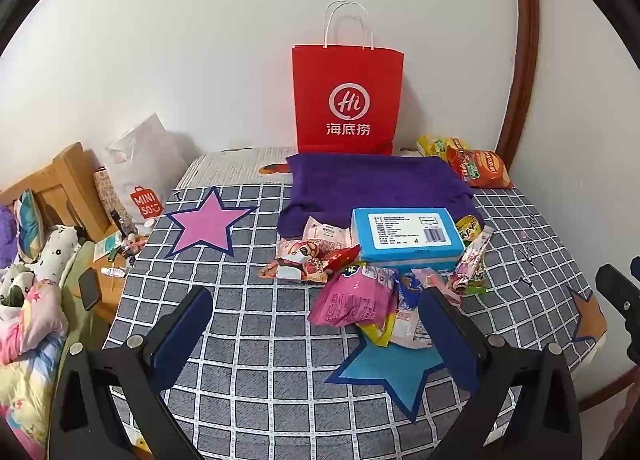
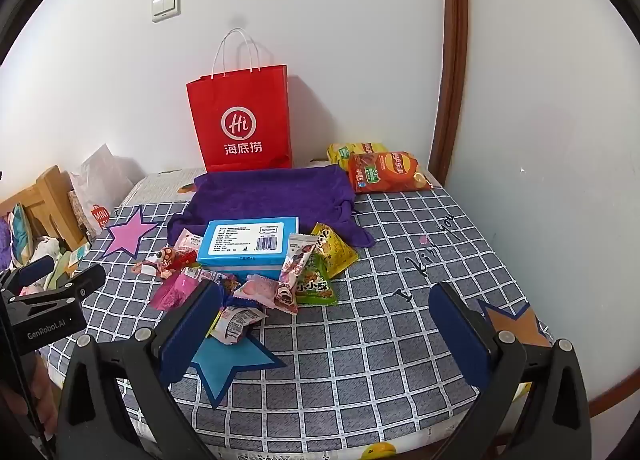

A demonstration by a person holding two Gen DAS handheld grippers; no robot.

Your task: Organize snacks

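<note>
Above the checkered bedspread (image 2: 380,340), left claw (image 1: 316,324) and right claw (image 2: 326,320) hover spread, empty.

Bare checked grey tablecloth (image 2: 380,324) lies open near and right. Ahead, loose snack packets (image 2: 248,292) crowd a light-blue rectangular box (image 2: 250,244); behind, apparently against the wall, a red paper bag (image 2: 244,124).

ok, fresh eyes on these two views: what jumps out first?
The bright red paper bag standing upright against the white wall at the back of the table. Next, the heap of snack packets mid-table around a blue box, which sits at the front edge of a purple towel. Then the chip bags alone at the back right corner, and both grippers' jaws wide open and empty.
</note>
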